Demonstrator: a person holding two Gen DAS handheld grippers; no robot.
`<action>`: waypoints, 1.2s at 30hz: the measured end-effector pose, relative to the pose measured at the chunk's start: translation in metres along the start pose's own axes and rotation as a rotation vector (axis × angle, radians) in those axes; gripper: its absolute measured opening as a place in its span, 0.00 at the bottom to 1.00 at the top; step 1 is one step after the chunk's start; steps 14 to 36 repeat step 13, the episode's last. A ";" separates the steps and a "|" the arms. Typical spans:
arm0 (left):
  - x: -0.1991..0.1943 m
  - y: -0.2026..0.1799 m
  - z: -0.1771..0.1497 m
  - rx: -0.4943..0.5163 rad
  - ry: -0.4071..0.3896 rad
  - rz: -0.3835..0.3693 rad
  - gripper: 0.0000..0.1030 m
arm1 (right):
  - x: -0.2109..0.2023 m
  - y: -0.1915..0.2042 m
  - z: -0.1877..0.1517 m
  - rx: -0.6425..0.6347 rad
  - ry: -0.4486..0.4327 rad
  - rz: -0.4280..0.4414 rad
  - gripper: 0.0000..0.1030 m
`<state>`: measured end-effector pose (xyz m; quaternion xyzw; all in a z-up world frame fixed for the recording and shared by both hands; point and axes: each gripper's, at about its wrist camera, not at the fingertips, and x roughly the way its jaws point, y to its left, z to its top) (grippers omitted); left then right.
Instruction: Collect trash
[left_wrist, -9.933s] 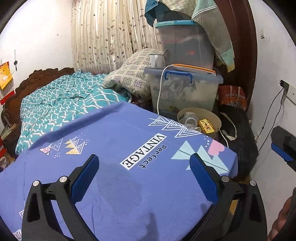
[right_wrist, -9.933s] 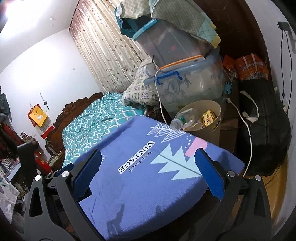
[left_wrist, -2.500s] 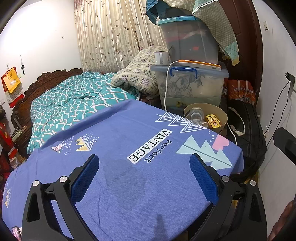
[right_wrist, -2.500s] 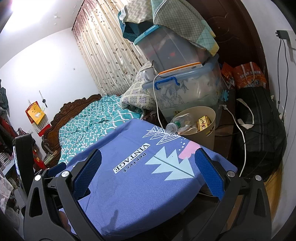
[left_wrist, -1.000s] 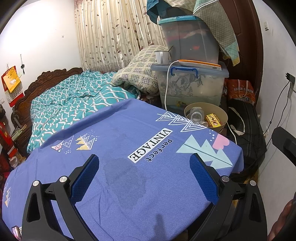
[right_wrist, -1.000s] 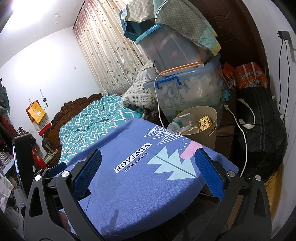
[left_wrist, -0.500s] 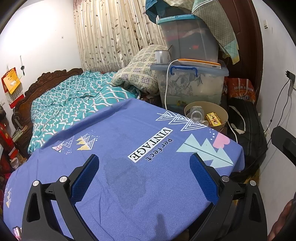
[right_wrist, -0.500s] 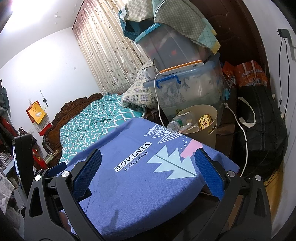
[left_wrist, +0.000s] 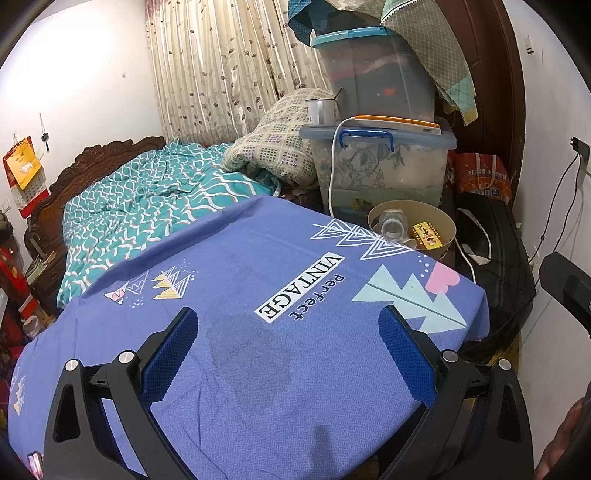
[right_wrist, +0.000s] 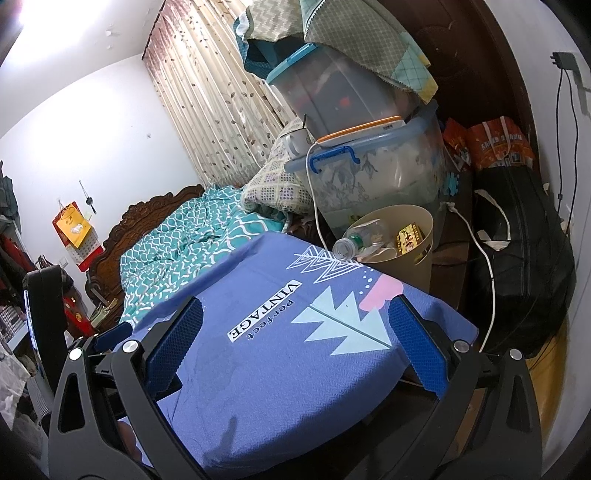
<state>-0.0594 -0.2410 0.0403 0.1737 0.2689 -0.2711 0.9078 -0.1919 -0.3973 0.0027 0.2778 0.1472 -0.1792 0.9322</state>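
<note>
While spread wide, both tongs (left_wrist: 288, 350) (right_wrist: 291, 343) above tablecloth (left_wrist: 295, 295).

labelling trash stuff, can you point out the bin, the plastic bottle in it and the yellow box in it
bin (right_wrist: 424, 254): right wrist view, outer wall on its right side
plastic bottle (right_wrist: 349, 245): right wrist view, clear body near the neck
yellow box (right_wrist: 408, 236): right wrist view, printed face

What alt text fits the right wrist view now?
Open right tongs hang empty over a blue cloth. Past its far edge a beige bin holds a bottle and a yellow box.
</note>
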 end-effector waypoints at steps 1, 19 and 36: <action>0.000 0.000 0.000 0.001 -0.004 0.001 0.92 | 0.000 0.000 -0.002 0.000 0.001 0.000 0.97; 0.003 -0.004 -0.003 0.007 0.008 -0.023 0.92 | -0.003 -0.002 -0.011 0.015 0.008 -0.006 0.97; 0.003 -0.004 -0.003 0.007 0.008 -0.023 0.92 | -0.003 -0.002 -0.011 0.015 0.008 -0.006 0.97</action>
